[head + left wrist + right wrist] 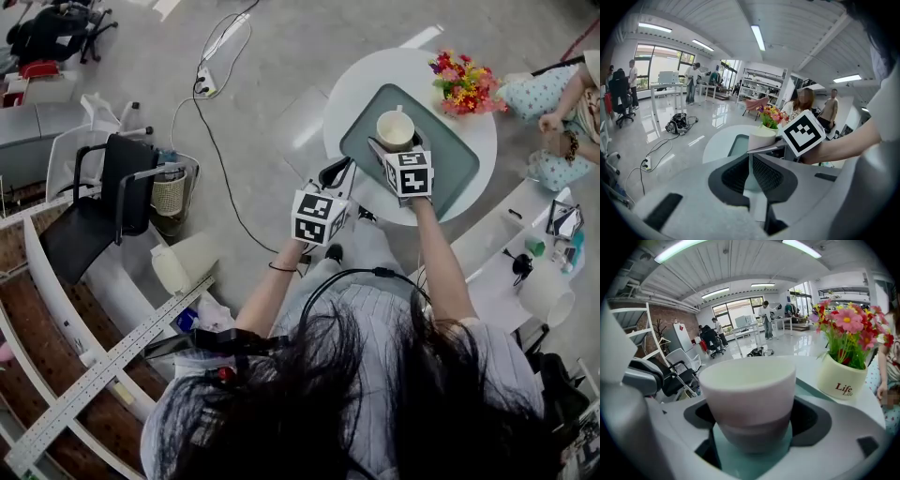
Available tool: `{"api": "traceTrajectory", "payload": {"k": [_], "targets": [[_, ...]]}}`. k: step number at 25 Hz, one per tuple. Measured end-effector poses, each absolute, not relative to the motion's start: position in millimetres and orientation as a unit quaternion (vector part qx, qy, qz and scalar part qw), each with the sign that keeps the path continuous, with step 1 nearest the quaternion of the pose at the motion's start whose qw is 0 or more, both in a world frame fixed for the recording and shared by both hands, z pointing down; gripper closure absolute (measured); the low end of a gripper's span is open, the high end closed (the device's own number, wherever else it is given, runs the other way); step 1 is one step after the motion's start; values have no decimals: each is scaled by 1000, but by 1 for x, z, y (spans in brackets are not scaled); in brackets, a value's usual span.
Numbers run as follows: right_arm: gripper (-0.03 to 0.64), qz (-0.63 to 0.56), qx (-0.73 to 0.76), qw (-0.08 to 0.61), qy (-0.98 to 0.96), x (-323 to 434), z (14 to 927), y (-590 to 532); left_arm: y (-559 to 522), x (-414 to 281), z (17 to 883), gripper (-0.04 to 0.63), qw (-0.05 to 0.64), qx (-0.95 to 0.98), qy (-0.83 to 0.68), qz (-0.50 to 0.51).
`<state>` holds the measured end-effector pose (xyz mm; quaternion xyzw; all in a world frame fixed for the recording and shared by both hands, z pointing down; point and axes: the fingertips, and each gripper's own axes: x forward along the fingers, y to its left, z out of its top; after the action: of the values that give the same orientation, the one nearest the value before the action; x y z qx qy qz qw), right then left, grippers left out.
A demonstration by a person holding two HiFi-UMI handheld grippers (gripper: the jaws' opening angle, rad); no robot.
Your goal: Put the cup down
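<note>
Jaws of your right gripper were clamped low on the cup, held over the tray. No view showed whether its base touched. I'd judge you were at the set-down itself. Next, you needed to lower it until it sat flat, then part the jaws. Your left gripper was closed on nothing, beside the table. Only the head view placed the cup at the tray's far end; only the right gripper view showed the grip.
</note>
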<state>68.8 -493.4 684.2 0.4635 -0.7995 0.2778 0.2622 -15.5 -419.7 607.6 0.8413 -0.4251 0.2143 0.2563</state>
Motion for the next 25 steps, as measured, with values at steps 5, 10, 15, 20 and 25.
{"api": "traceTrajectory", "payload": {"k": [5,10,15,20,25], "targets": [[184,273,454,285,-799,64,701,-498,-415,-19,615,558,260,839,-423,222],[183,260,454,286,-803,60,704,-501,-415,-25,616,559,264,835,-428,223],[184,245,455,296,-804,58,709,-495,-411,-31,618,560,269,830,-433,225],[183,231,454,300,-807,56,707,-497,-405,-30,618,560,268,831,-431,228],[183,205,458,307,-809,55,702,-497,-402,-30,617,558,265,831,-430,231]]}}
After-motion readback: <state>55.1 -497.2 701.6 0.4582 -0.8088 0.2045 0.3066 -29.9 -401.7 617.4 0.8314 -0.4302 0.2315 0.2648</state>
